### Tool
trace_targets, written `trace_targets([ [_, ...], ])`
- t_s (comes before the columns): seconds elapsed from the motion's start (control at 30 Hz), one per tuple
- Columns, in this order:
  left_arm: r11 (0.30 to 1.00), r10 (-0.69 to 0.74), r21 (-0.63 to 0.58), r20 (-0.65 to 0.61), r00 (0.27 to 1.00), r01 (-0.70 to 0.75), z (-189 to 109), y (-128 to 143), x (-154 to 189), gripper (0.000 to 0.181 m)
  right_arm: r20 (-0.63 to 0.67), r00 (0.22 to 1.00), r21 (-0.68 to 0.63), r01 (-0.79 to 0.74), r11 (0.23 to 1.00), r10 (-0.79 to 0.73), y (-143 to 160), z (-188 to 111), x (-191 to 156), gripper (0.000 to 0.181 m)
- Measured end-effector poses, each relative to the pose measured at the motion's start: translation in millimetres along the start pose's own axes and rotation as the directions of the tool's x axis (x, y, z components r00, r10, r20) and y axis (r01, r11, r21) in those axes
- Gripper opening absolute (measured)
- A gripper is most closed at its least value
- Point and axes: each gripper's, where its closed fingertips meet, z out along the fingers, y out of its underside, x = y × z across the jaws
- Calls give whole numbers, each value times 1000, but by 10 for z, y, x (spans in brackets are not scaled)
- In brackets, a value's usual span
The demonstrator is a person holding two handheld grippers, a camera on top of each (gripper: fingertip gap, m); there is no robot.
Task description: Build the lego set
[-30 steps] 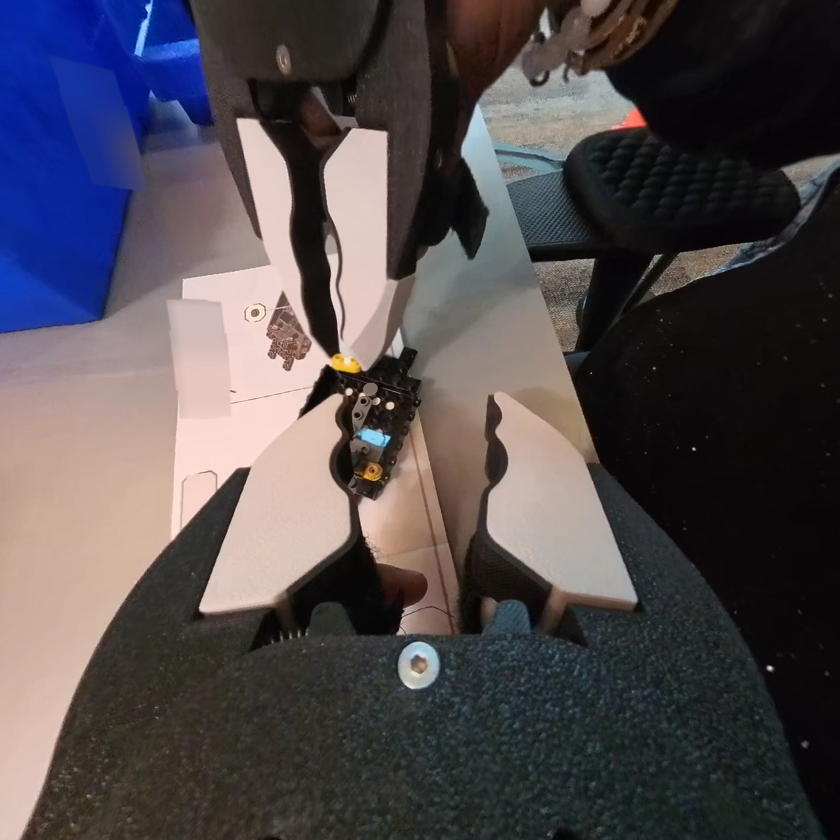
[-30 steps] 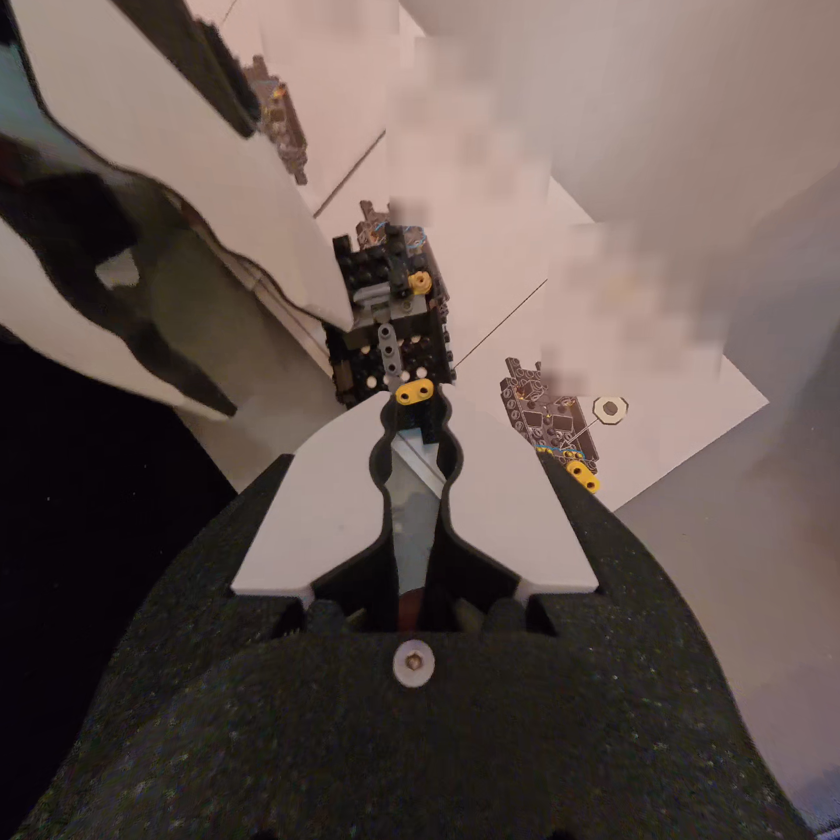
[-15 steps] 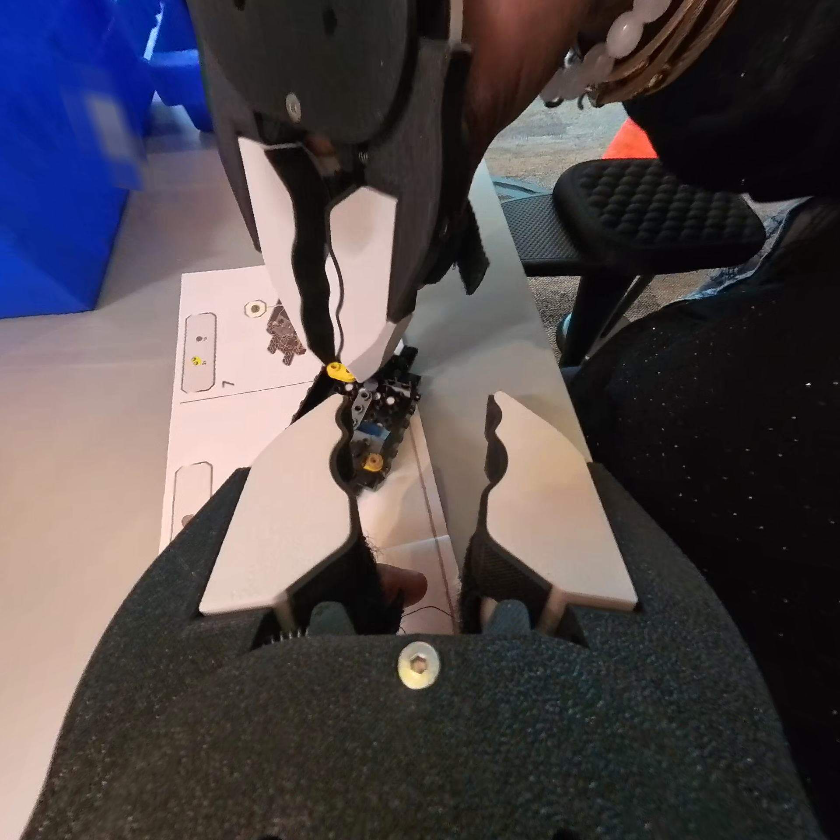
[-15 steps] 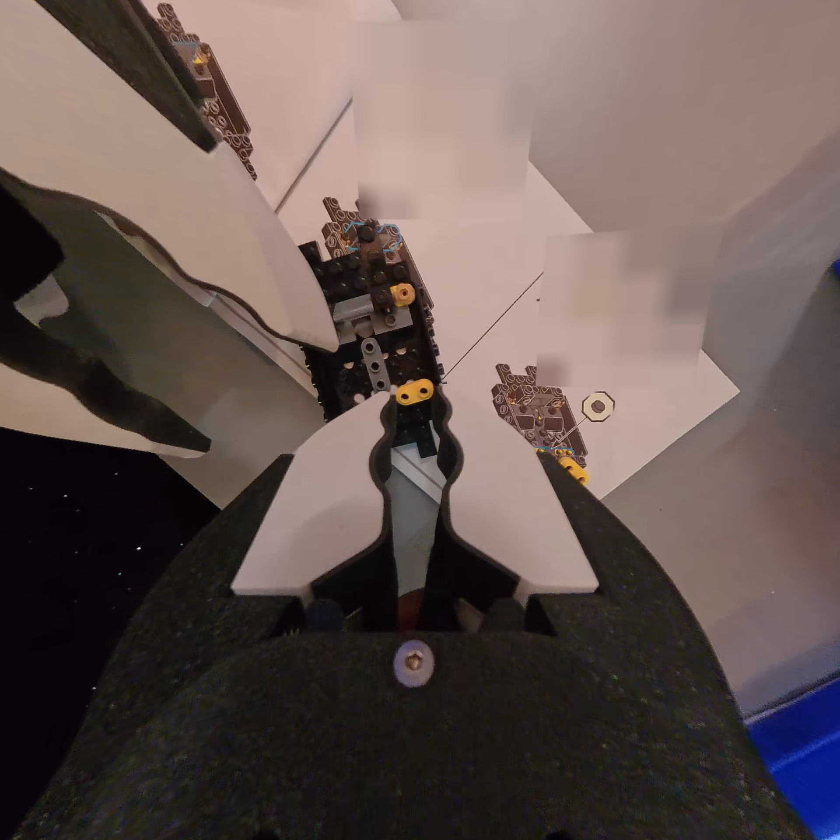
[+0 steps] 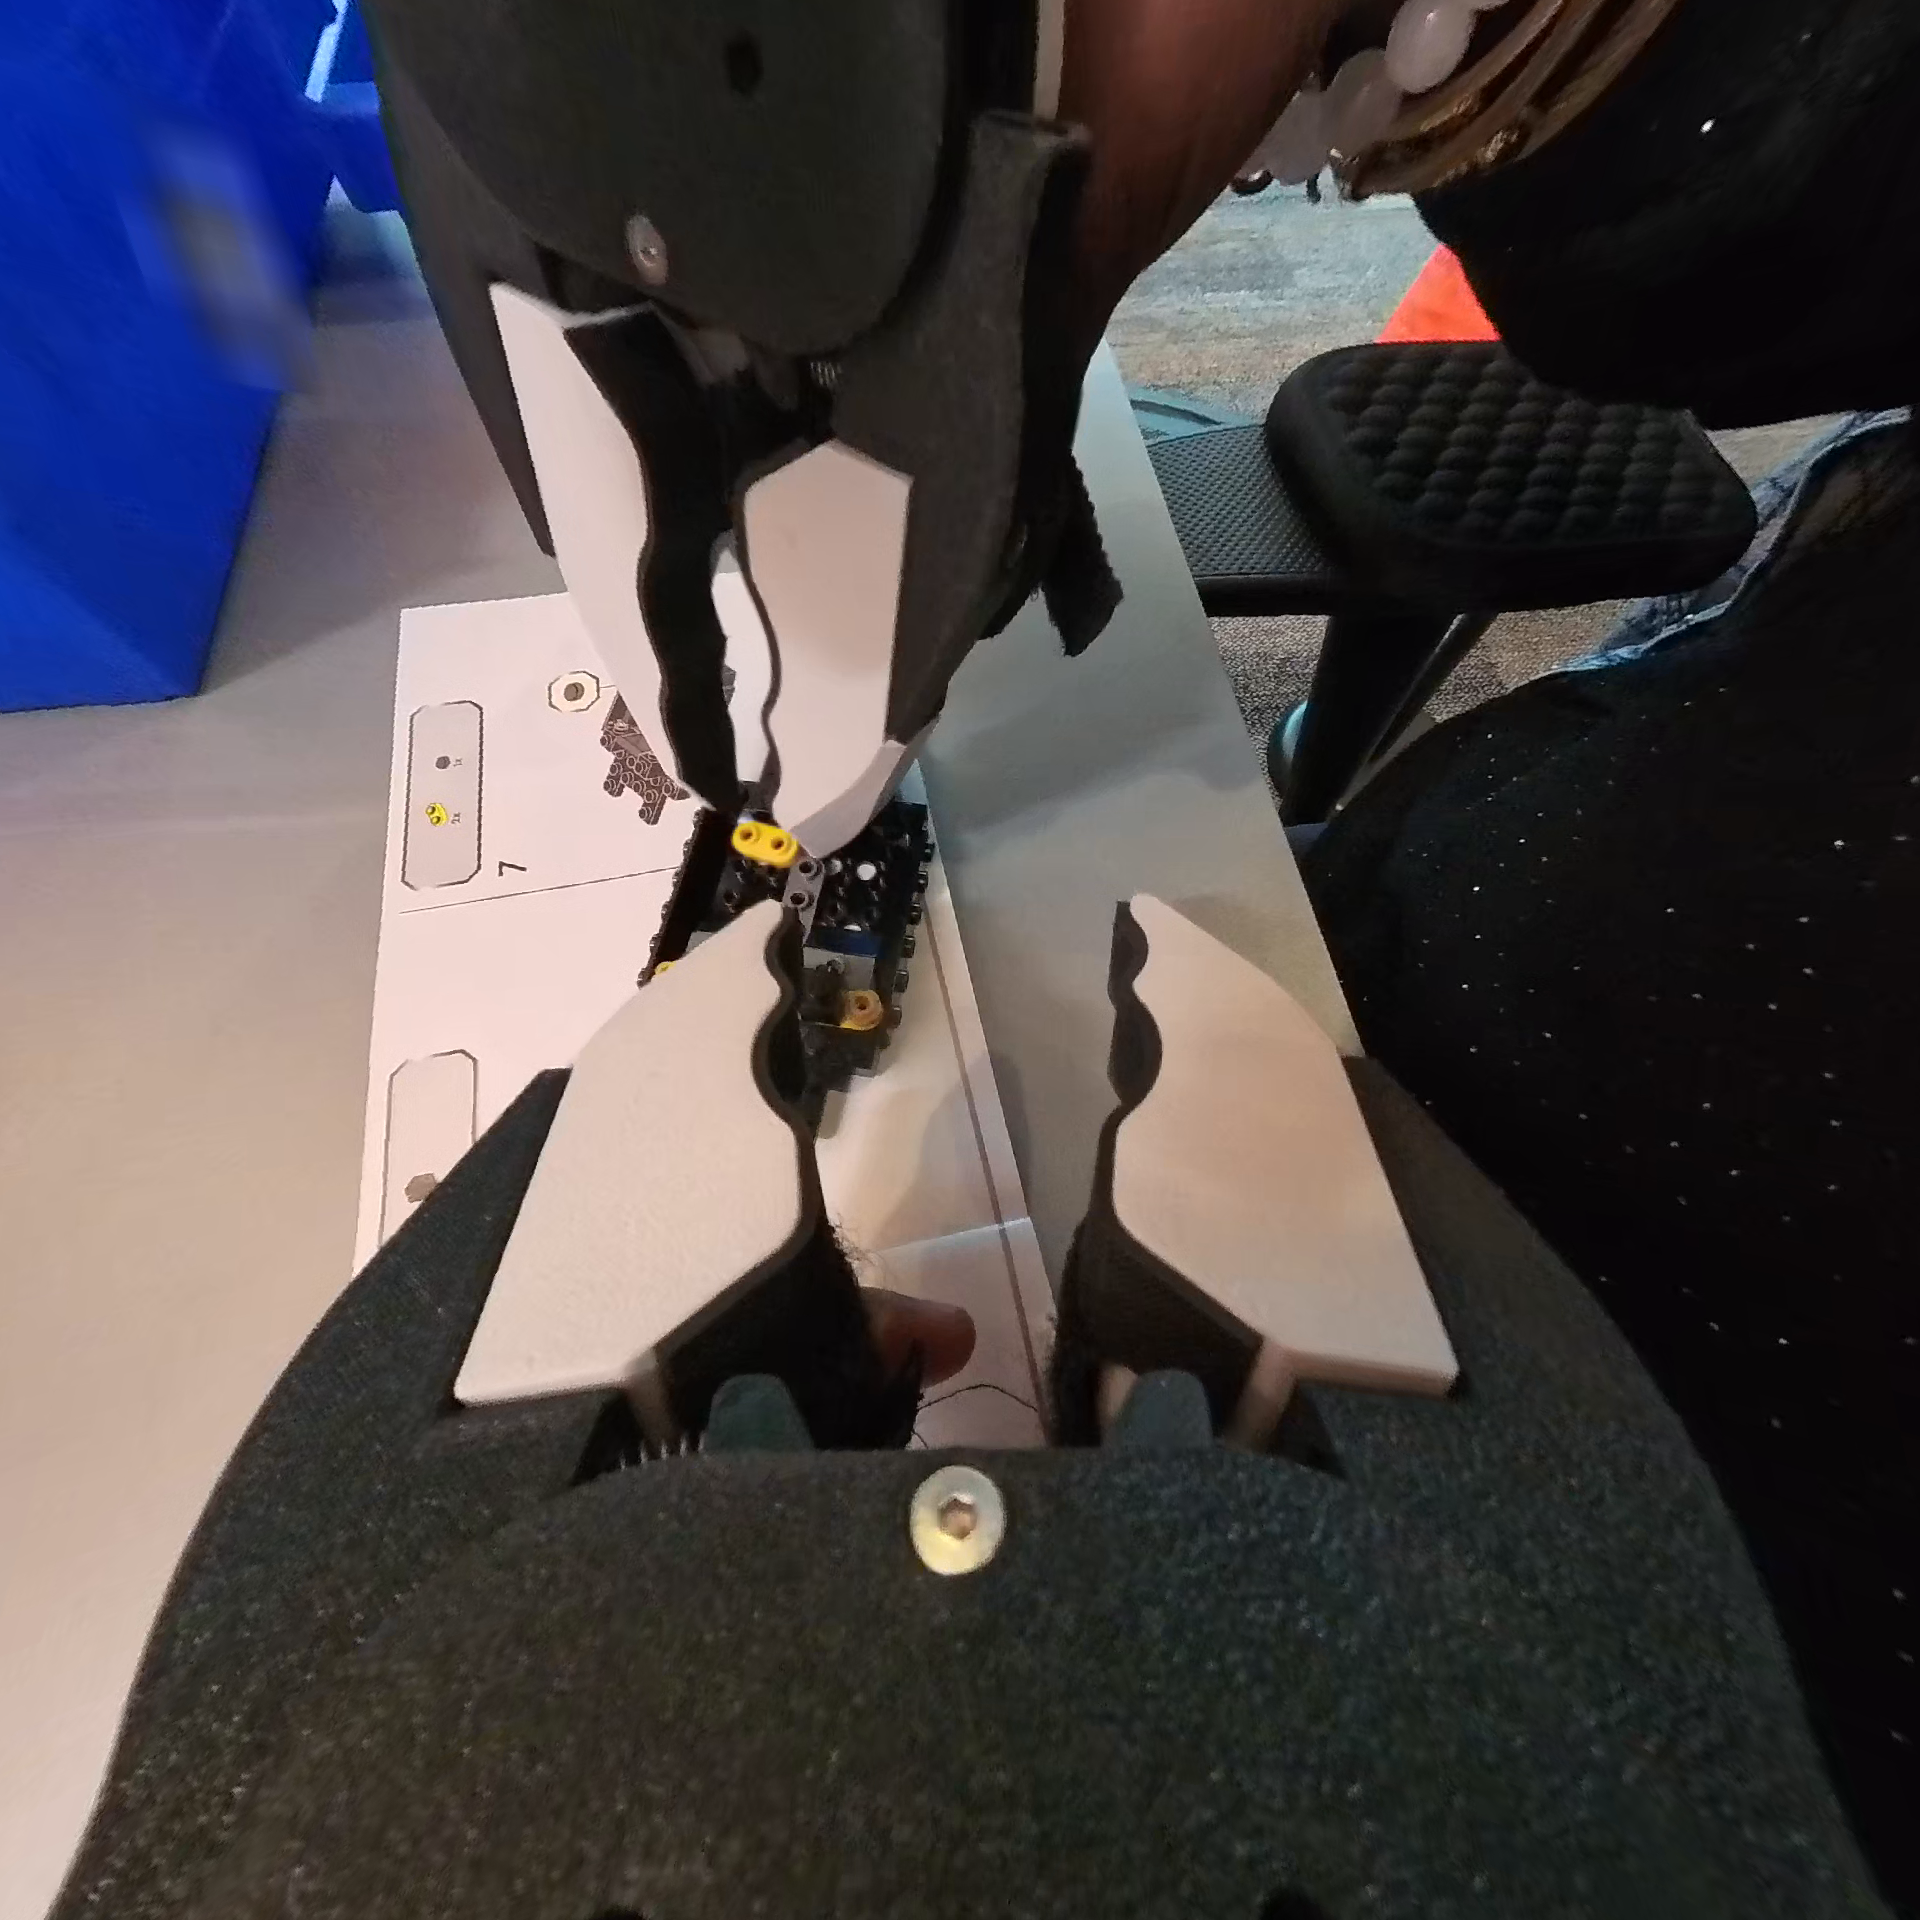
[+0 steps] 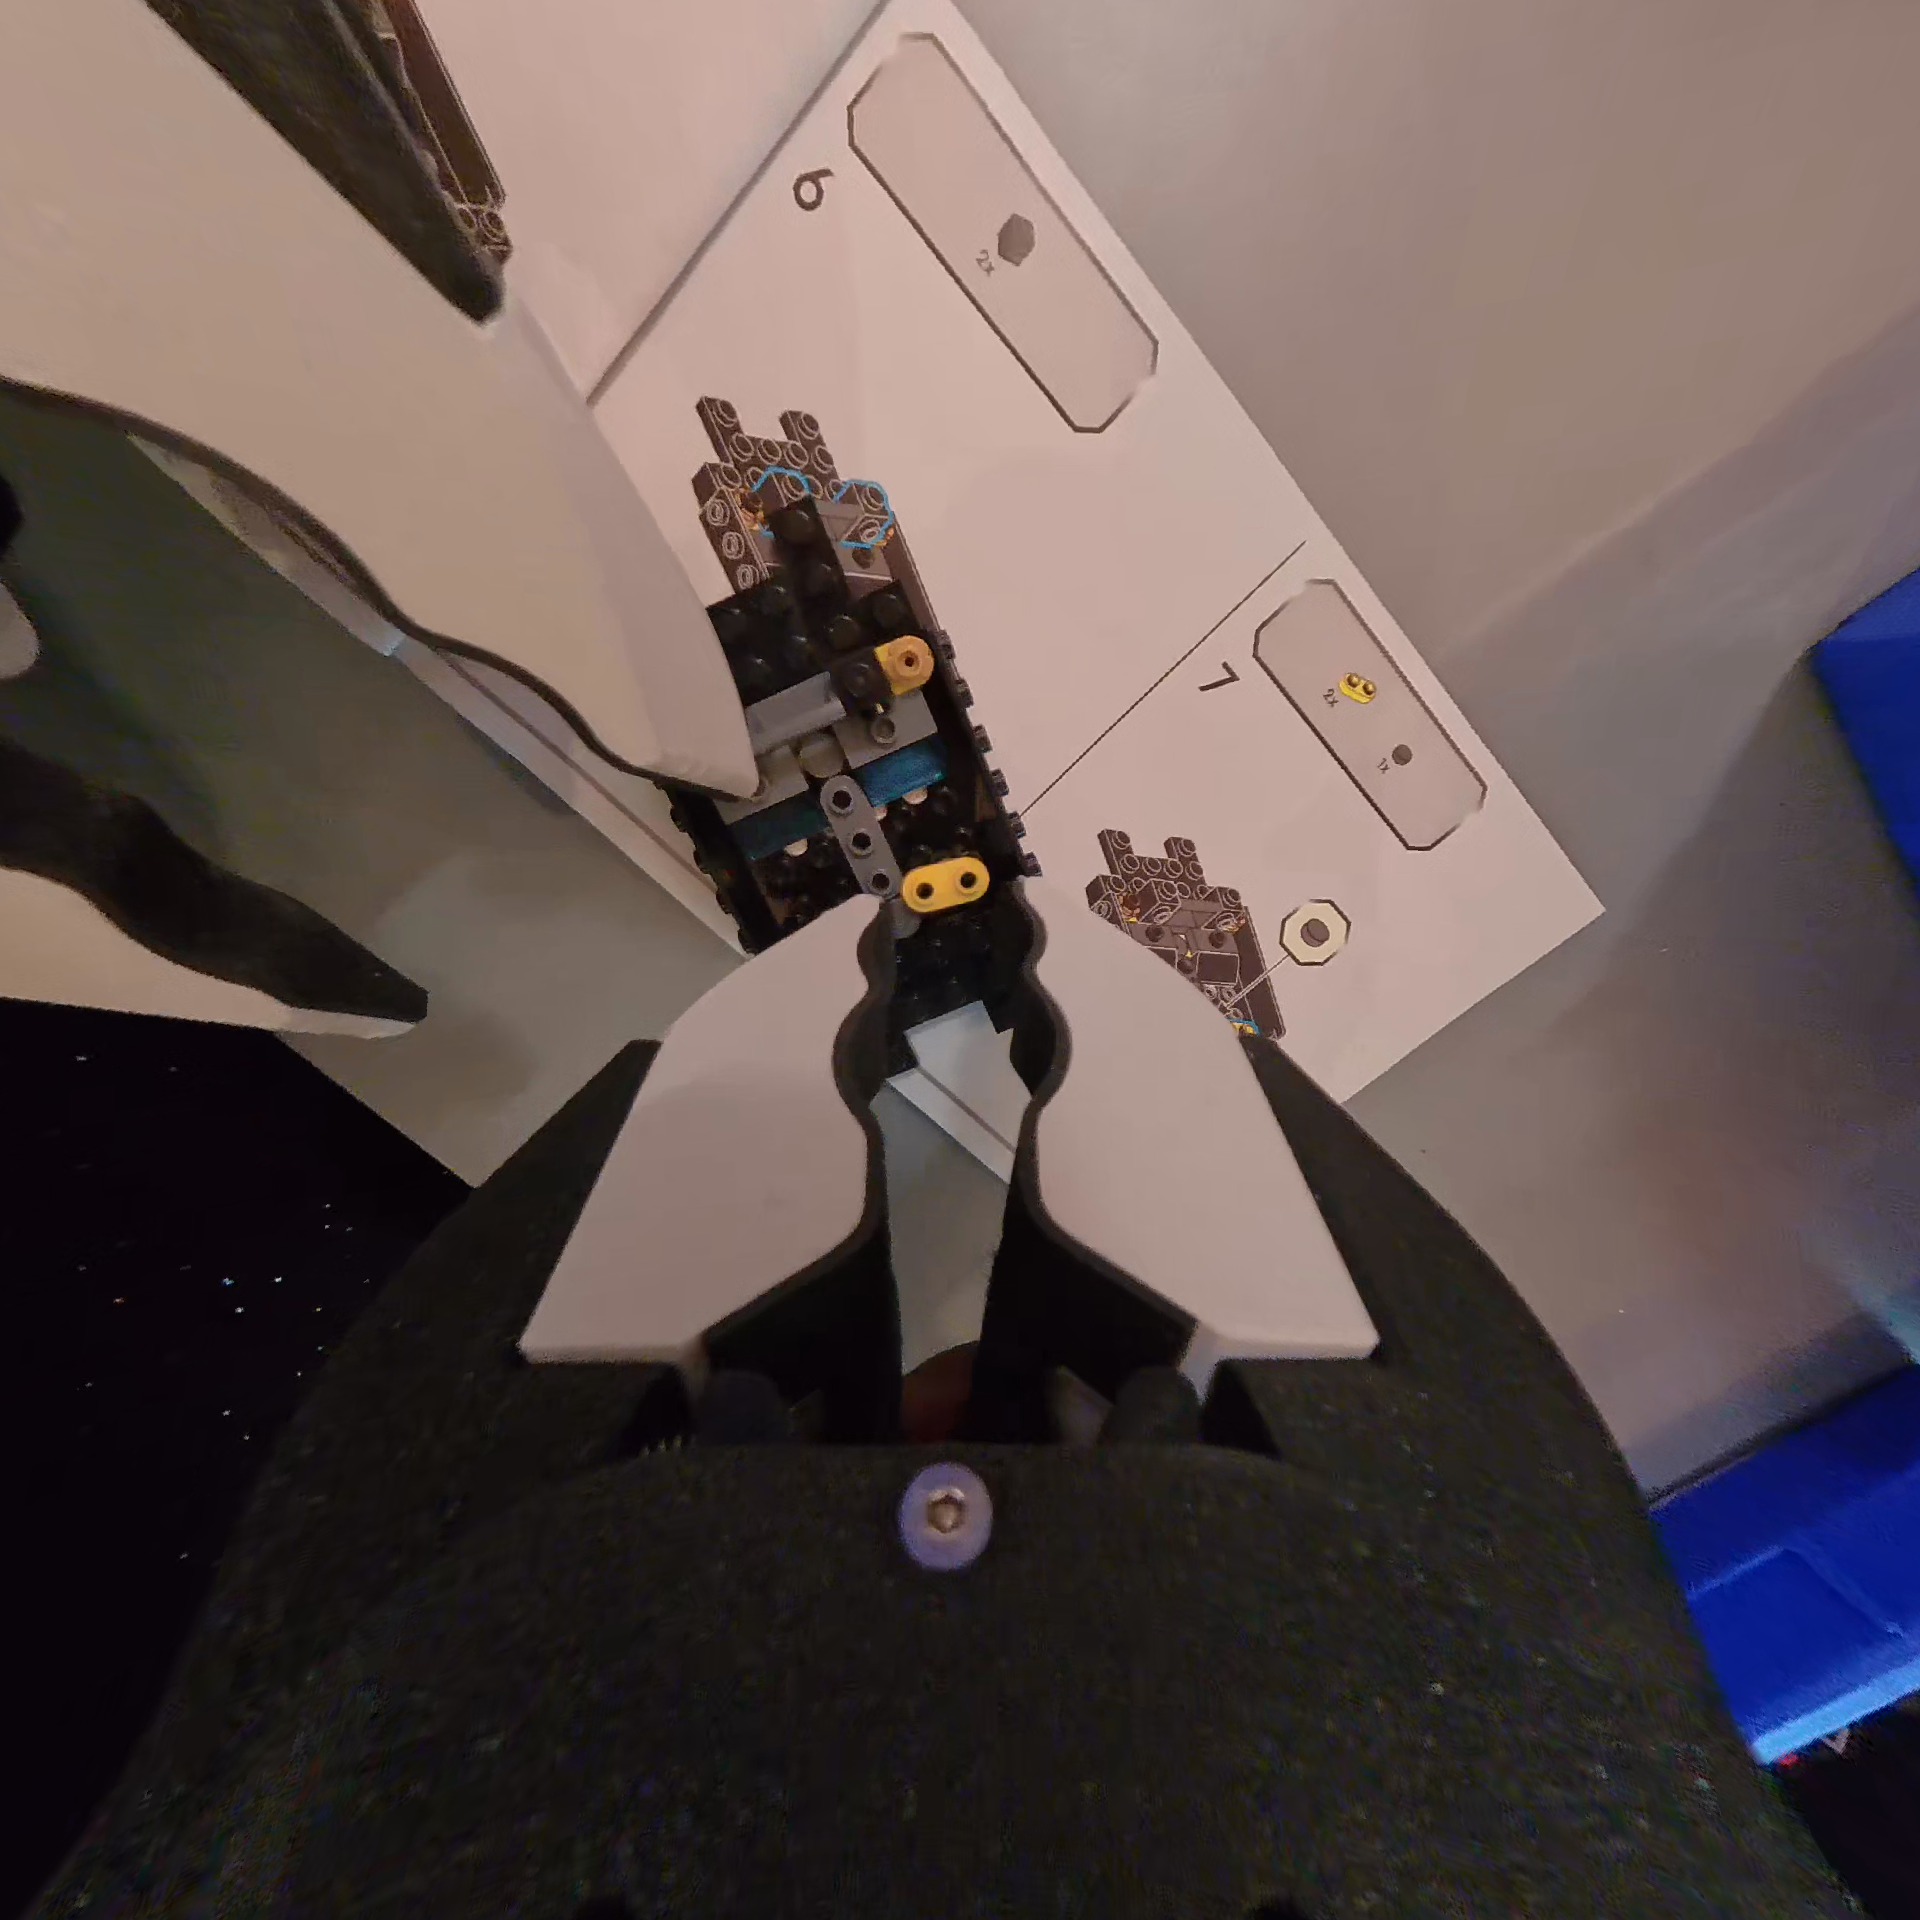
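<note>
A black lego model (image 5: 868, 883) with grey, blue and yellow parts lies on the white instruction sheet (image 5: 520, 935). My left gripper (image 5: 951, 920) is open; its left finger (image 5: 675, 1091) lies against the model's side. My right gripper (image 5: 764, 821) comes down from above, shut on a small yellow two-hole piece (image 5: 769, 840) at the model's far end. In the right wrist view the yellow piece (image 6: 943, 885) sits between the right gripper's (image 6: 948, 906) tips over the model (image 6: 774, 634), beside a grey three-hole beam (image 6: 860, 836). The left gripper (image 6: 582, 894) shows at the left.
A blue bin (image 5: 104, 416) stands at the back left of the grey table (image 5: 156, 1039); it also shows in the right wrist view (image 6: 1818, 1507). The table edge runs close on the right, with a black chair (image 5: 1507, 468) and a person's dark clothing (image 5: 1662, 1039) beyond.
The right gripper has moved with the yellow piece to sit lower over the model's end. More of the instruction sheet shows. The left gripper stays open against the model.
</note>
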Motion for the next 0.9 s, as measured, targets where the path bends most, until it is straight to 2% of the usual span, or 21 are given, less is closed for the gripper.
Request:
trace_targets([
  [0.13, 1000, 3, -4, 5, 1000, -3, -9, 12, -9, 56, -16, 1000, -1, 9, 1000, -9, 29, -33, 33, 20],
  [0.23, 1000, 2, -2, 24, 1000, -2, -37, 16, -53, 57, -20, 1000, 56, 1, 998, 1, 45, -129, 137, 24],
  [0.27, 1000, -2, 1, 28, 1000, 2, -44, 16, -66, 57, 16, 1000, 85, -13, 996, 12, 49, -145, 152, 29],
  [0.33, 1000, -4, 1, 25, 1000, 4, -49, 21, -68, 57, 169, 986, 152, -16, 988, -10, 49, -163, 93, 46],
  [0.4, 1000, 1, 6, 5, 1000, -1, -41, 15, -28, 56, 310, 945, 211, 42, 976, -108, 83, -167, 2, 51],
  [0.43, 1000, 0, 7, -3, 1000, 0, -38, 9, -14, 56, 325, 933, 222, 81, 972, -152, 125, -132, 13, 57],
  [0.5, 1000, -1, 1, 1, 1000, 1, -31, -12, -15, 57, 315, 925, 213, 150, 966, -213, 211, -33, 57, 69],
  [0.57, 1000, -12, -4, -2, 1000, 12, -8, -53, -6, 61, 309, 915, 272, 176, 946, -259, 180, -49, 26, 73],
  [0.77, 992, -56, -113, -36, 998, 52, 175, -61, 7, 74, 161, 915, 372, 290, 882, -369, 189, 21, -73, 71],
  [0.9, 970, -141, -208, -63, 988, 125, 260, -33, -14, 79, 120, 922, 433, 284, 856, -367, 172, 51, -86, 68],
])
